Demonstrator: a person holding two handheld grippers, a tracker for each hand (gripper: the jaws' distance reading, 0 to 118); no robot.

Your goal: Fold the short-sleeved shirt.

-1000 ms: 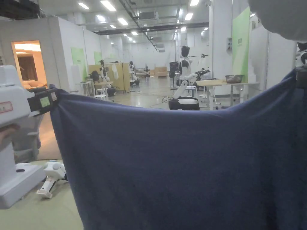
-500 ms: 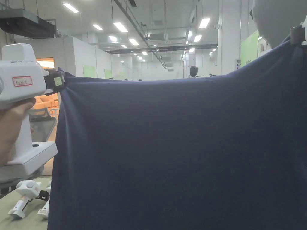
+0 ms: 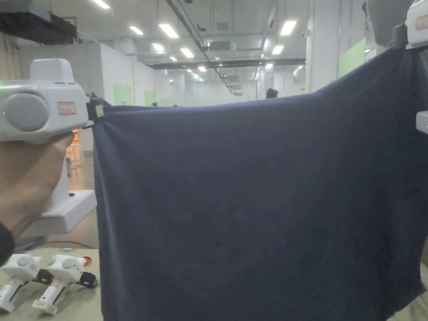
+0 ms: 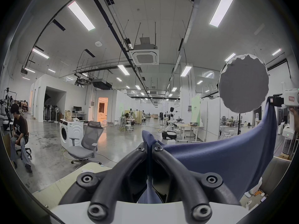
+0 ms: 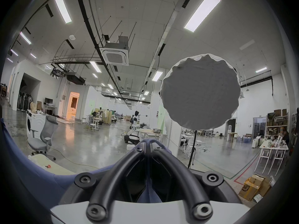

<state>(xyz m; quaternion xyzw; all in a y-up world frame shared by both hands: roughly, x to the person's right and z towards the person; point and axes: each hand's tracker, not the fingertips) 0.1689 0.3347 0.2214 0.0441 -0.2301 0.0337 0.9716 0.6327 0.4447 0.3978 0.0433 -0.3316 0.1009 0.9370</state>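
Note:
A dark blue short-sleeved shirt (image 3: pixel 259 209) hangs spread wide in the air in front of me, held up by its top edge. My left gripper (image 3: pixel 95 112) pinches the shirt's upper left corner, a hand around its white body. My right gripper (image 3: pixel 401 38) clamps the upper right corner, higher than the left. In the left gripper view the black jaws (image 4: pixel 150 146) are shut on a fold of the blue shirt (image 4: pixel 226 156), which stretches across to the right gripper (image 4: pixel 275 101). The right gripper view has its jaws (image 5: pixel 147 144) pressed together on blue cloth (image 5: pixel 37 177). The shirt's sleeves and collar are hidden.
A pale green table (image 3: pixel 79 301) lies below at the left with two spare white handheld grippers (image 3: pixel 46 278) on it. A grey round lamp diffuser (image 5: pixel 200 91) on a stand is close at the right. A grey office chair (image 4: pixel 87 145) and a washing machine (image 4: pixel 68 134) stand beyond the table.
Both grippers have lifted the shirt higher, so it now covers most of the room behind. The head camera tilted upward. The shirt's lower hem has come off the table at the right.

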